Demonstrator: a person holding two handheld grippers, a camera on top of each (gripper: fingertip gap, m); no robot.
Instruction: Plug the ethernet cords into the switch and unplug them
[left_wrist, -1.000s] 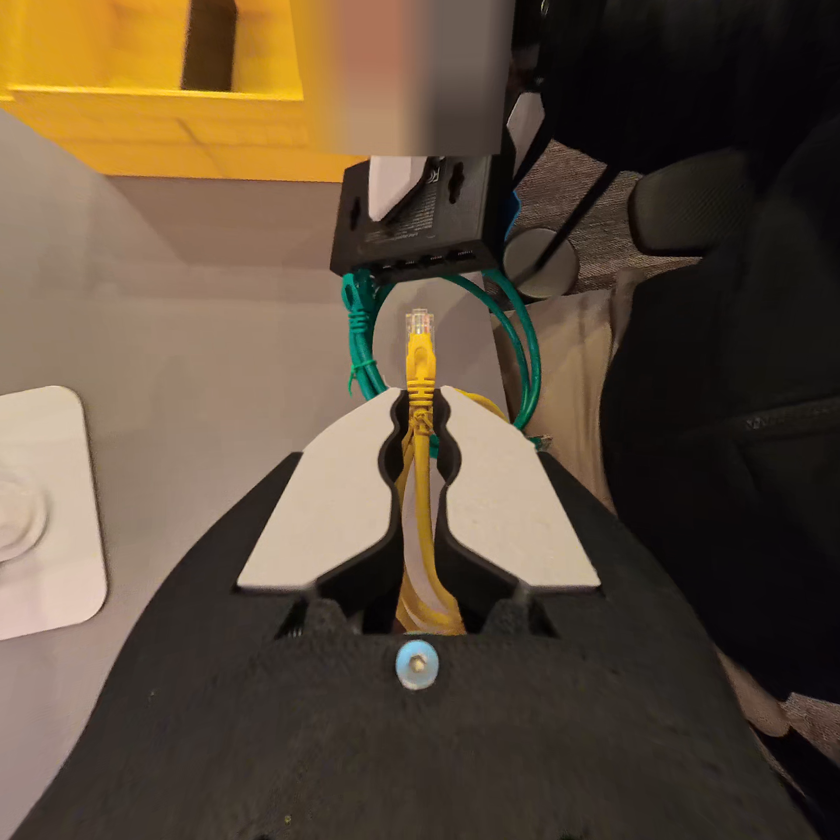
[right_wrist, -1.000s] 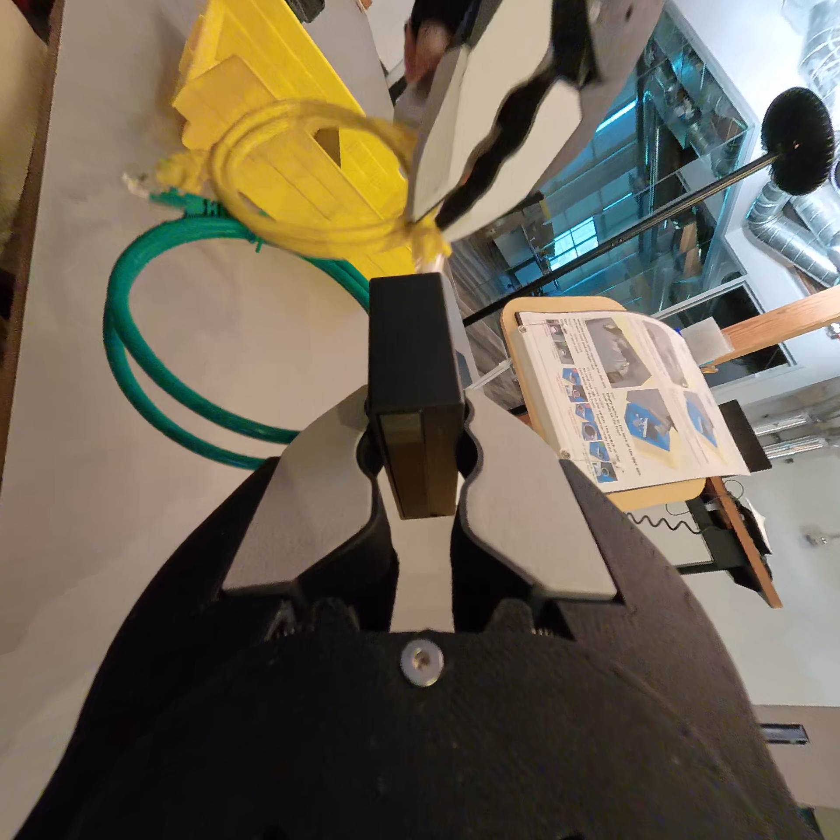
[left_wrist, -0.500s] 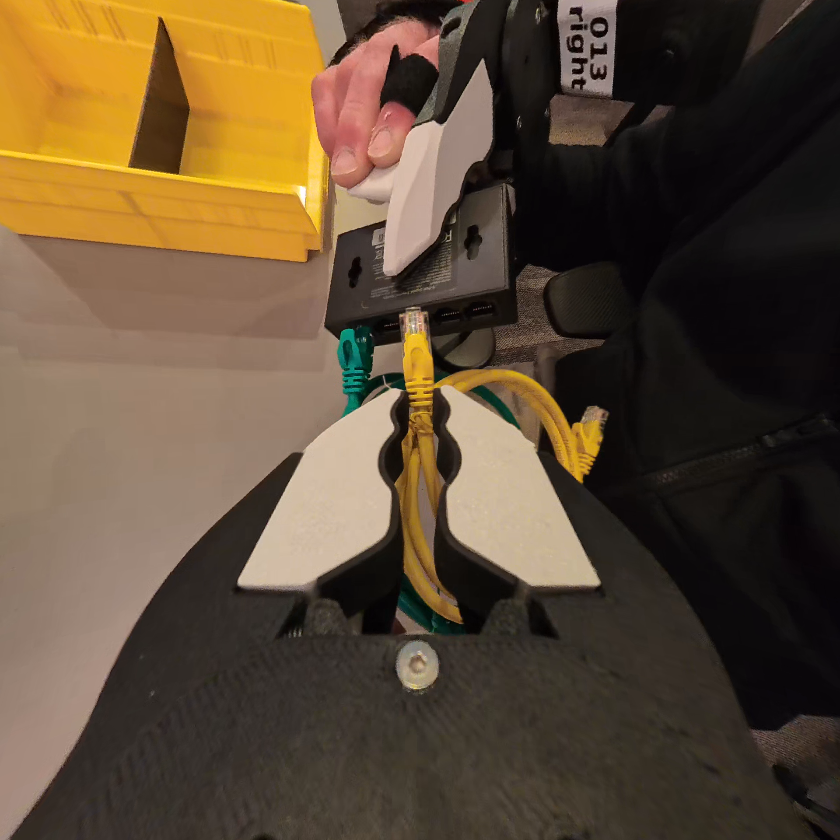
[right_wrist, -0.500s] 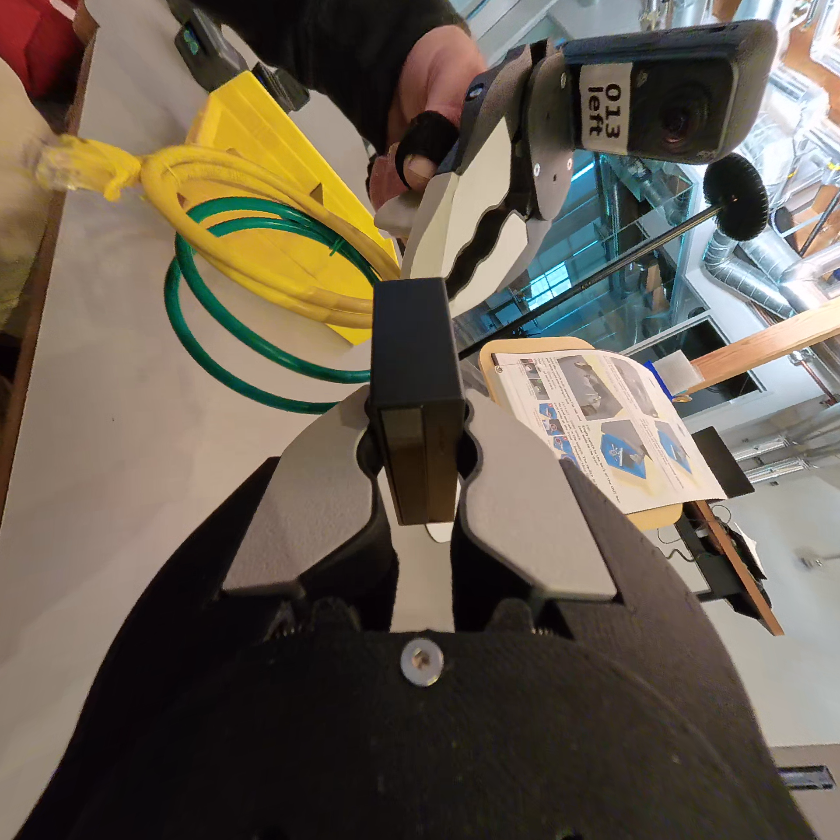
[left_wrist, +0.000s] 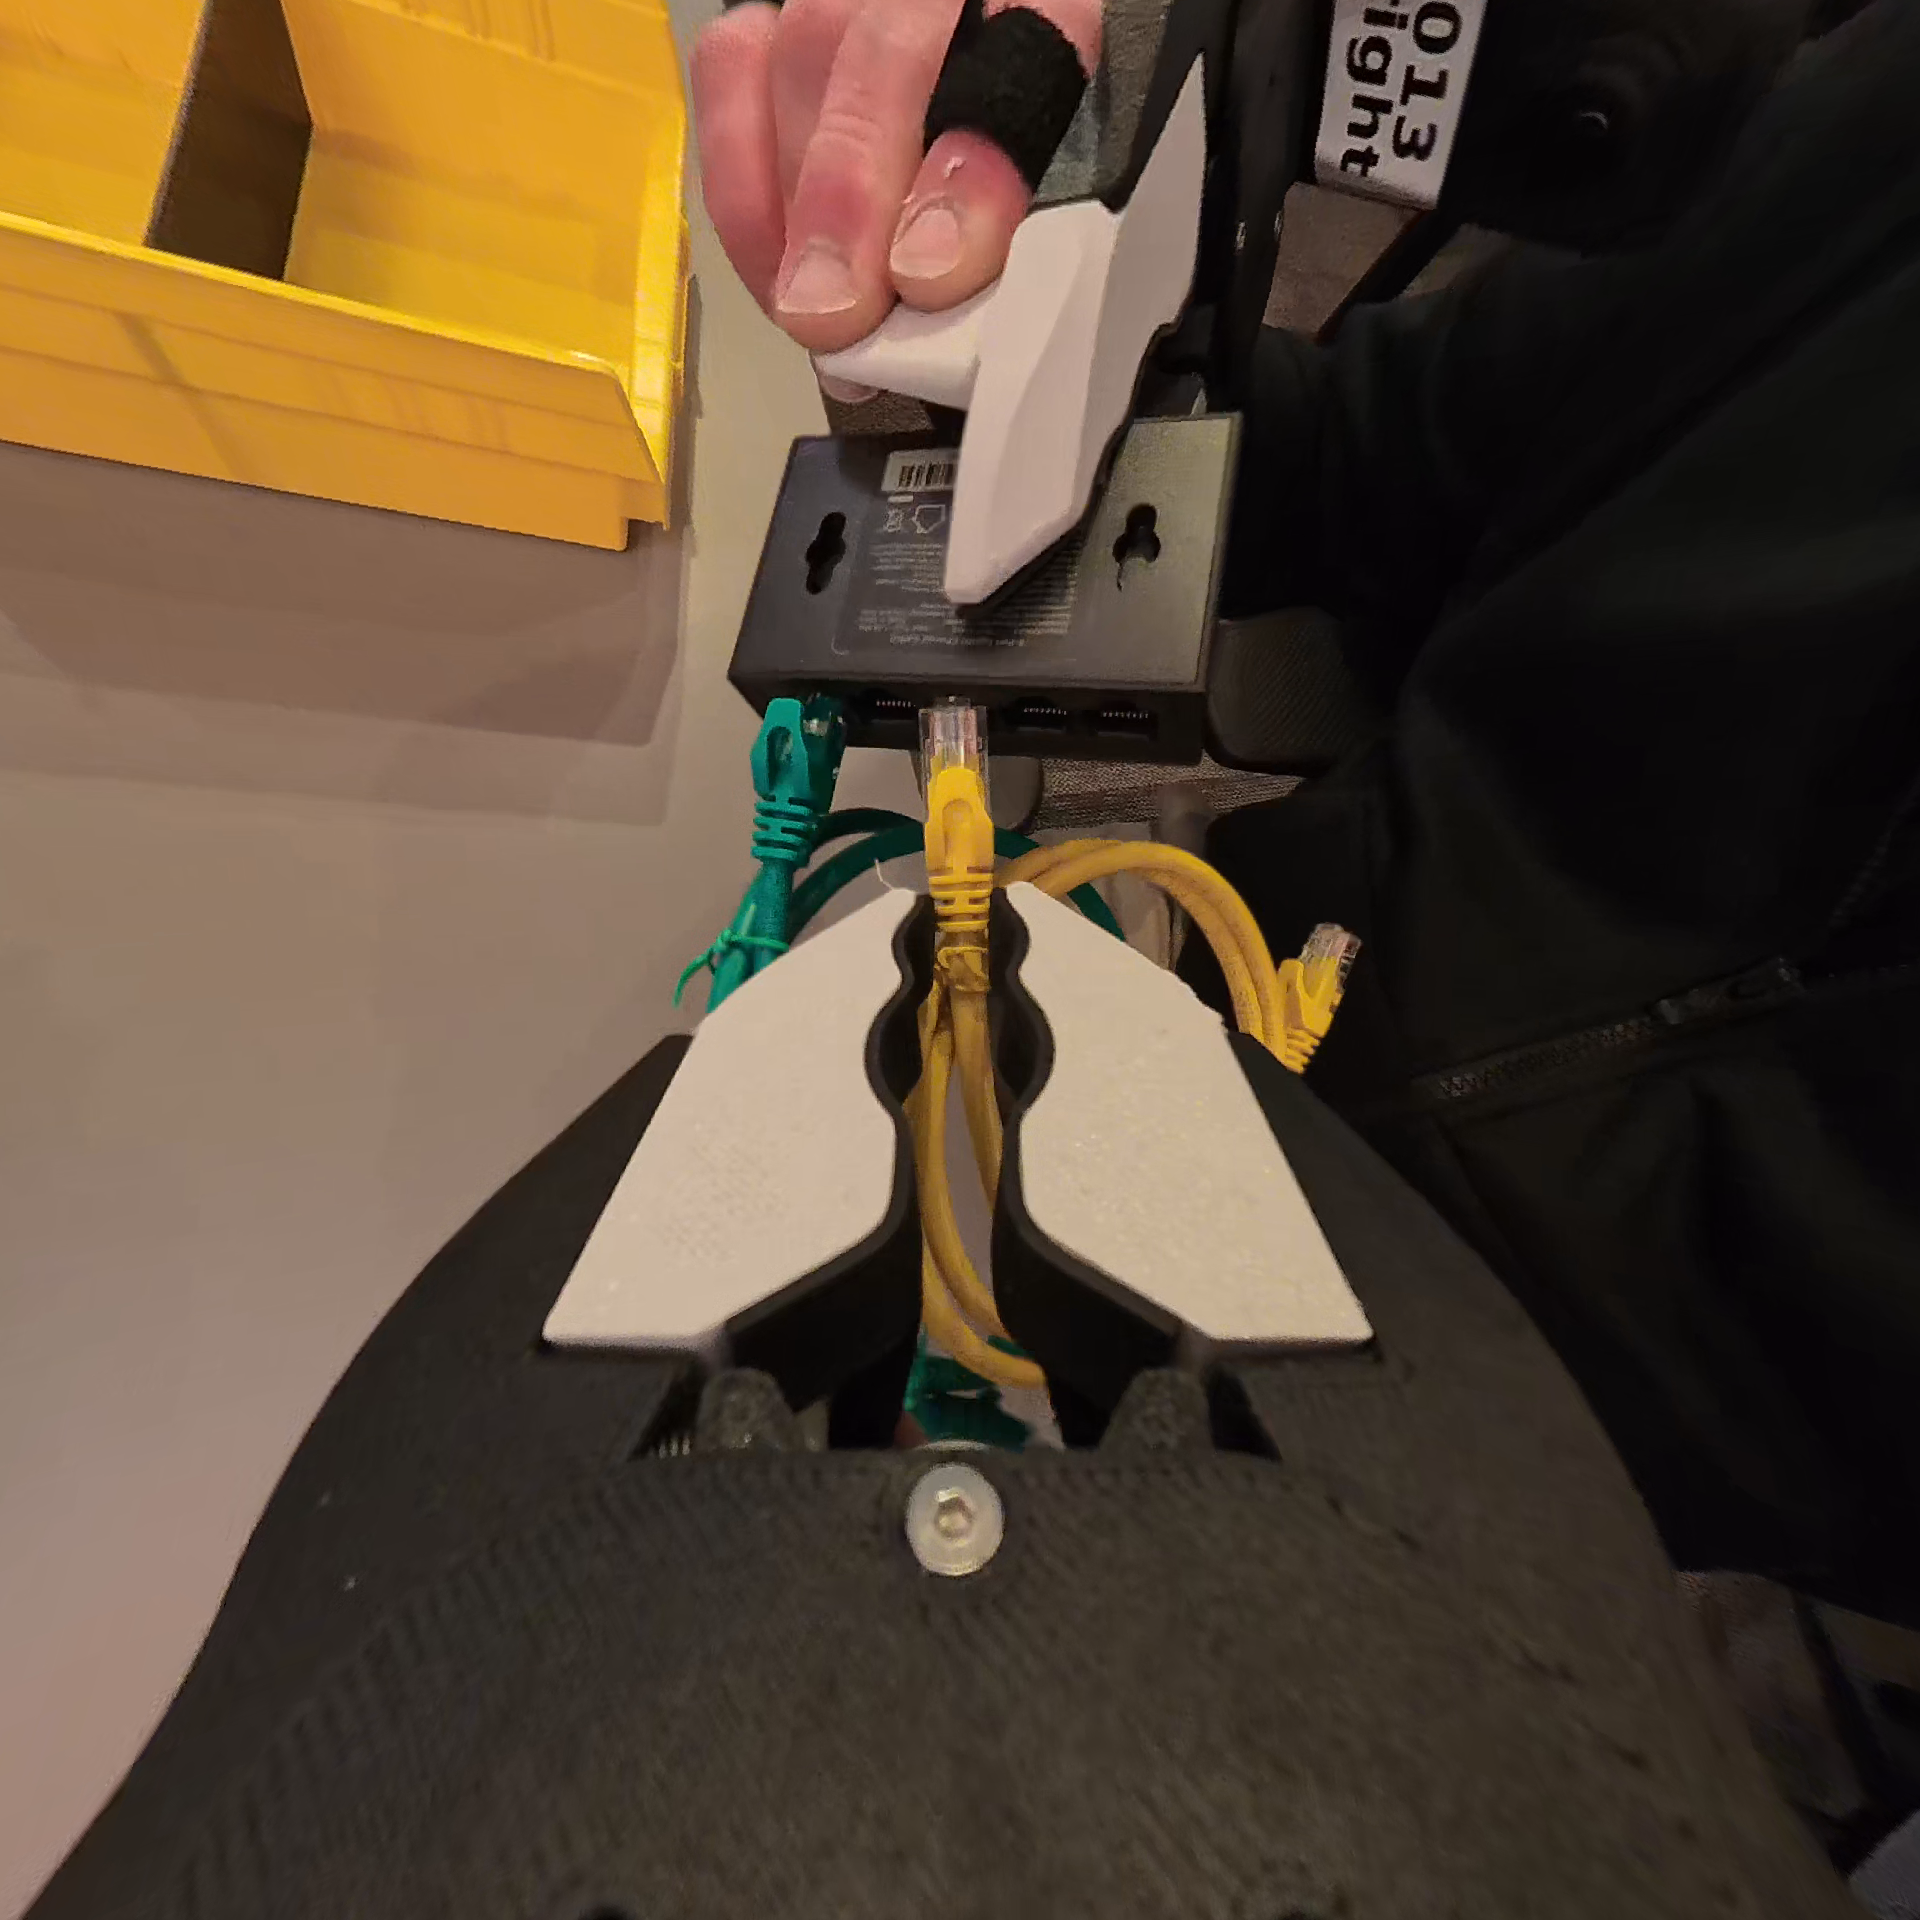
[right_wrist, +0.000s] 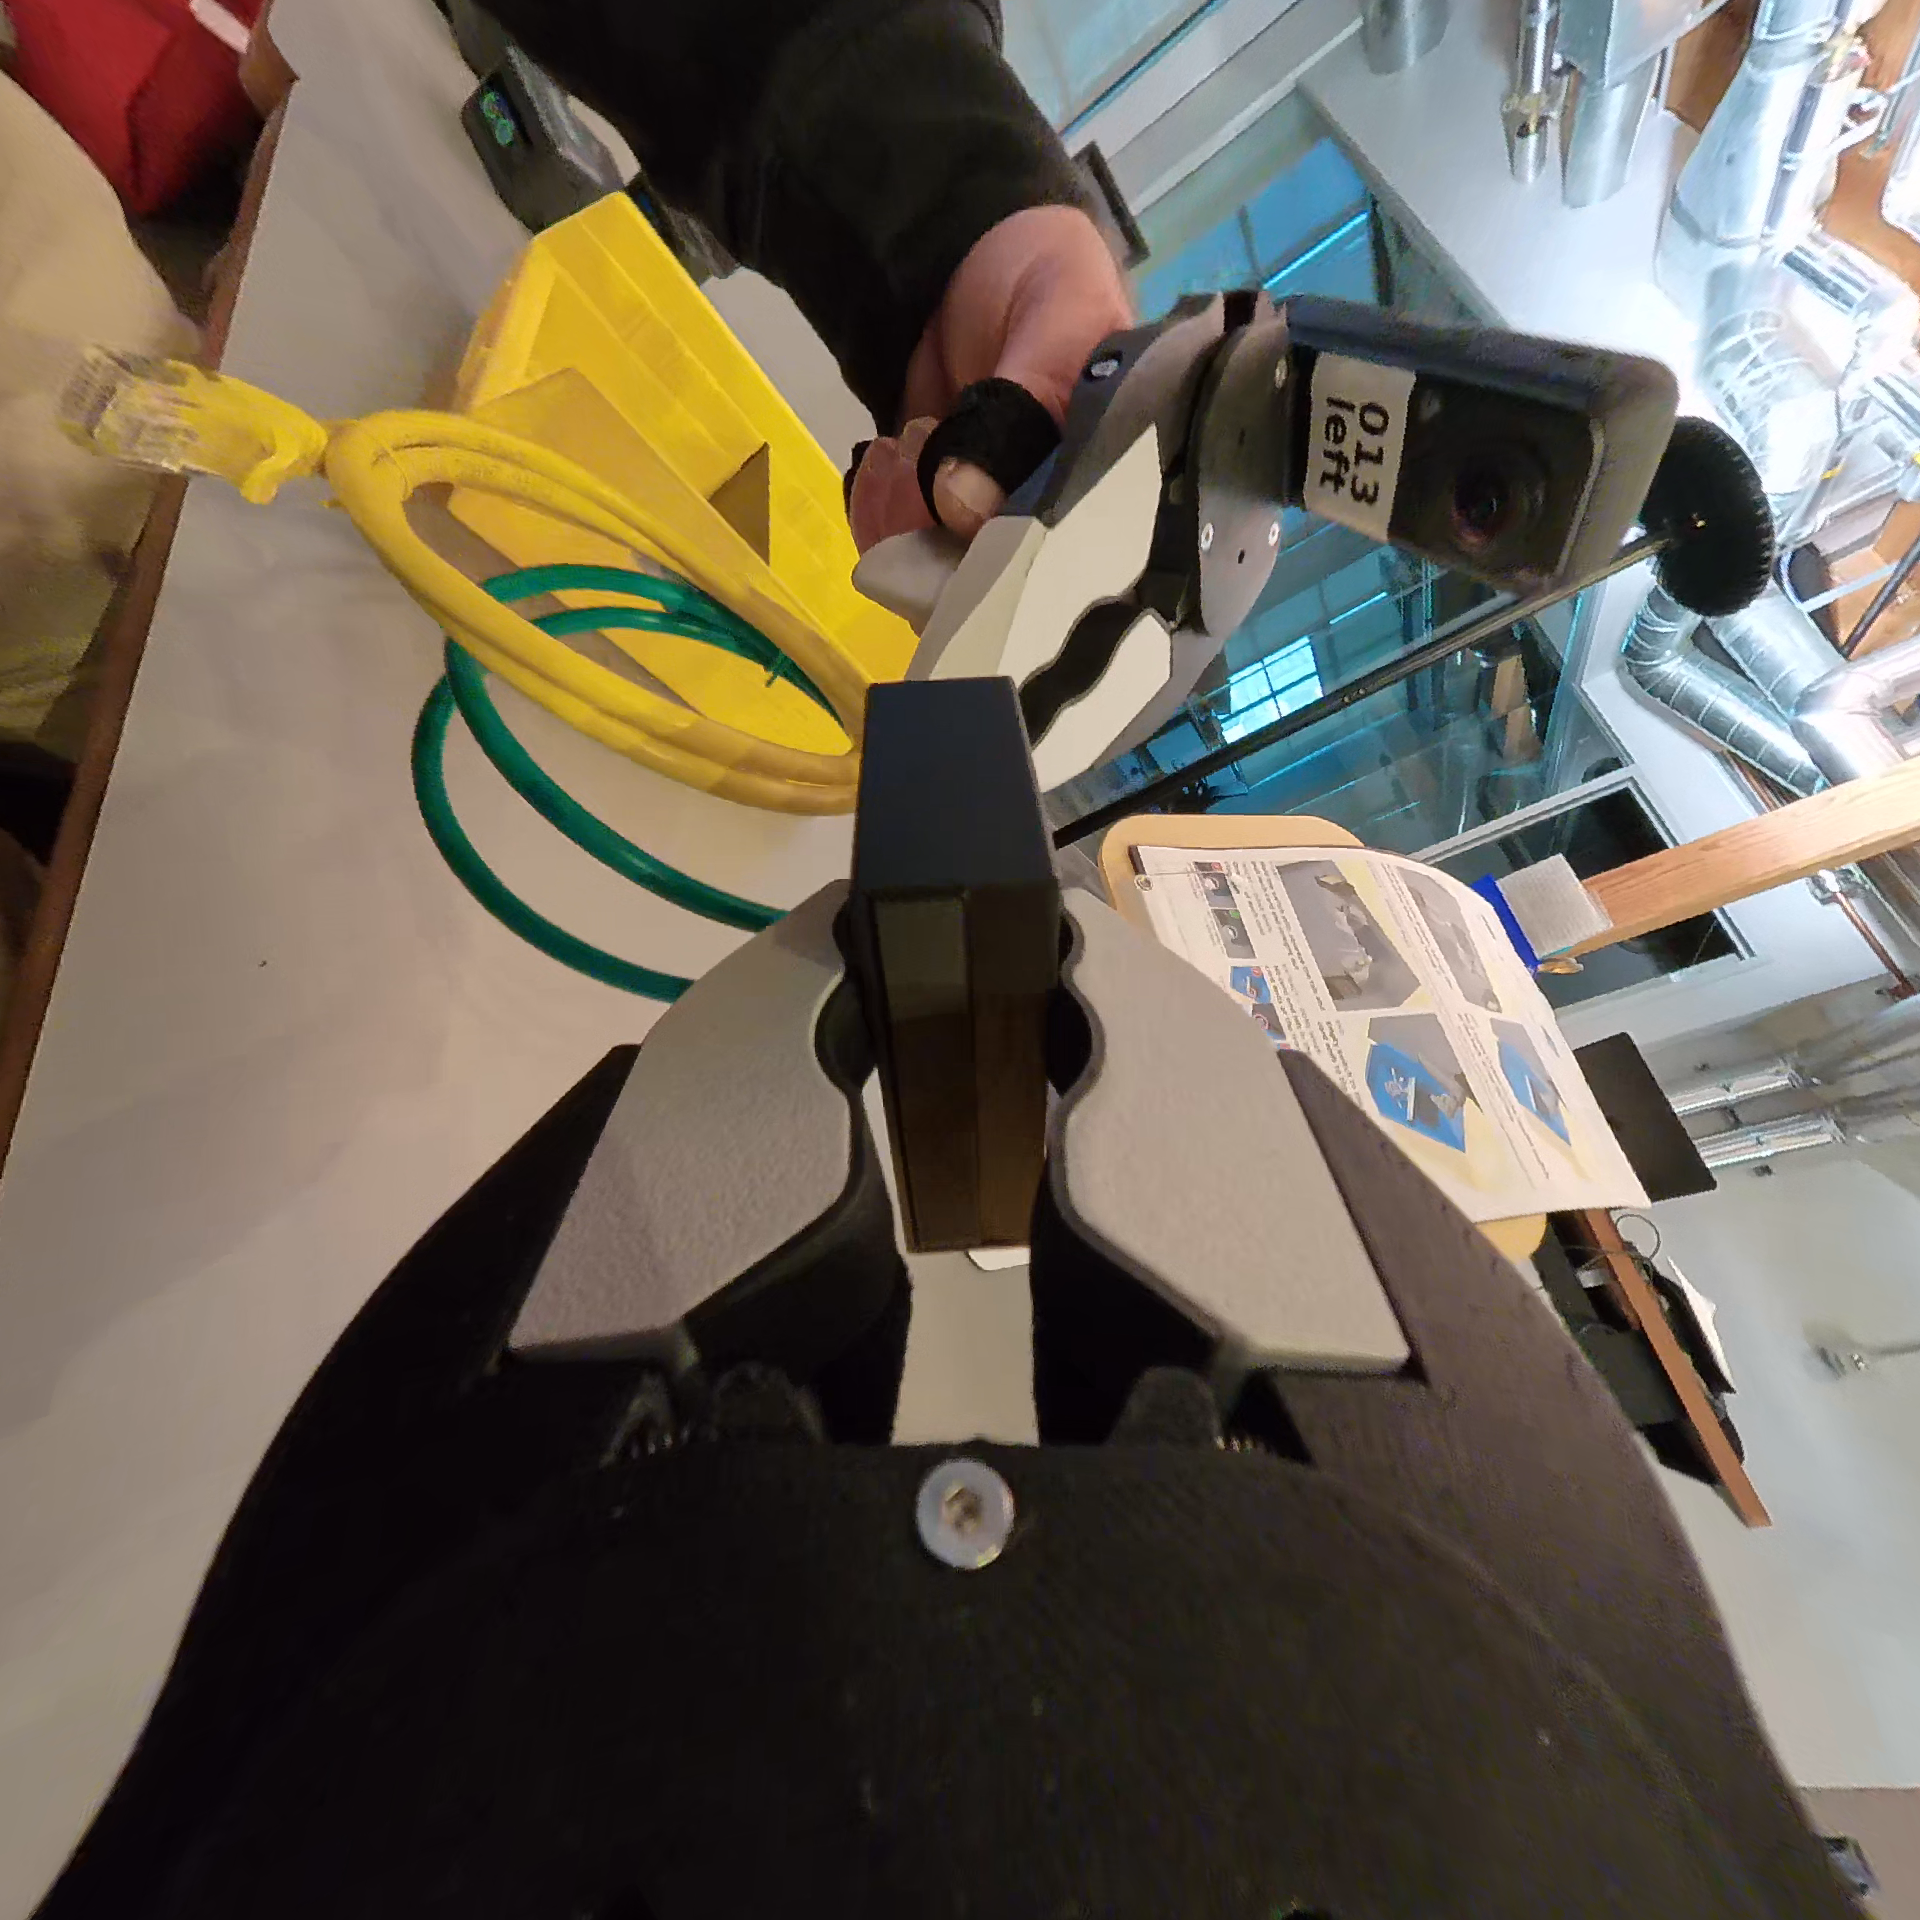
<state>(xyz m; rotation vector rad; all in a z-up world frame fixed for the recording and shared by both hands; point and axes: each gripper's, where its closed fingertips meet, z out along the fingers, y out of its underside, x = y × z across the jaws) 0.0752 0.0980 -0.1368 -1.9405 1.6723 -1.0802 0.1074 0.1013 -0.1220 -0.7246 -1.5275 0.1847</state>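
— Now, left claw (left_wrist: 961, 914)?
— Pinched on the yellow cord (left_wrist: 958, 831) just behind its boot, clear plug tip right at a port on the switch (left_wrist: 987, 592), second from the left. Cannot tell whether seated or only touching. Rest of that cord looped off to the right, spare plug dangling free.
— And the right claw (right_wrist: 961, 925)?
— Clamped on the black switch, gripped by its flat faces and held up off the grey worktop (right_wrist: 260, 935), port edge turned toward the left claw.
— Green cord (left_wrist: 790, 769)?
— Plug in the leftmost port, beside the yellow one; coils hanging below, over the worktop.
— Anything else nearby?
— Yellow bin (left_wrist: 343, 312) on the worktop behind the switch. Printed sheet on a wooden board (right_wrist: 1392, 1018) past the worktop edge.
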